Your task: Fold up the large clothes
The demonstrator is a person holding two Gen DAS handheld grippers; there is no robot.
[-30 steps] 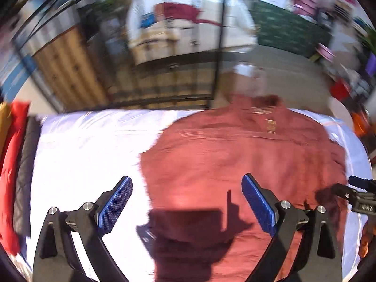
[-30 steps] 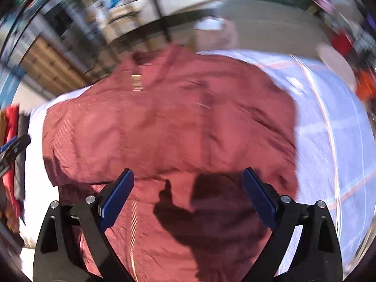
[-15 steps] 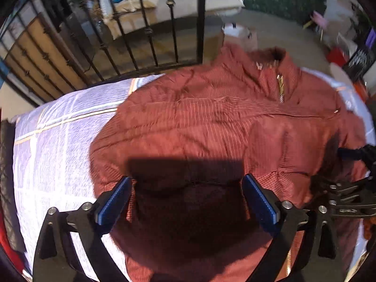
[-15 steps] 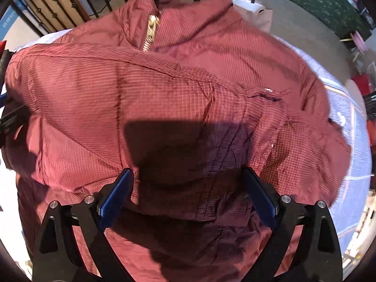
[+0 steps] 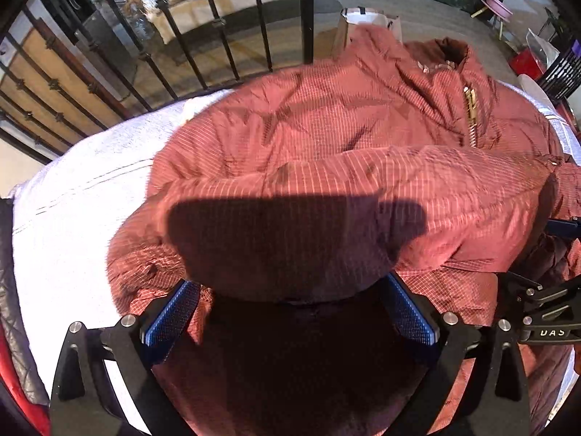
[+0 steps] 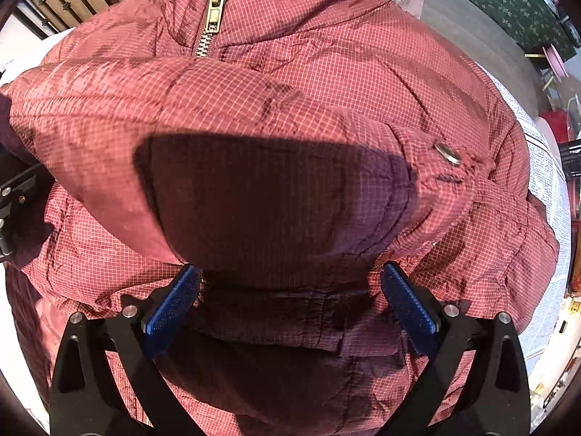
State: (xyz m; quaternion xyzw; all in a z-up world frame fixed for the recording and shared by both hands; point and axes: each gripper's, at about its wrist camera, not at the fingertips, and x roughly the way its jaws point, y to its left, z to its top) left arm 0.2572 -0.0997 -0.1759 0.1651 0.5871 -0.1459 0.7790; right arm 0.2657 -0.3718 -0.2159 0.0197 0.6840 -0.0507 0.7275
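jacket (image 6: 290, 116) sleeve hides both gripper fingertips; hem cut off.

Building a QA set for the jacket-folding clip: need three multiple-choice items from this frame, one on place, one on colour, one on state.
1. Where does the jacket lie?
A. on the white bedcover
B. on the floor
C. on a chair

2. What colour are the gripper pads?
A. green
B. blue
C. yellow

3. How is the right gripper?
A. shut on the zipper
B. open
C. out of view

Key: A, white cover shows around the jacket; B, blue pads show in both views; B, its fingers stand wide apart.
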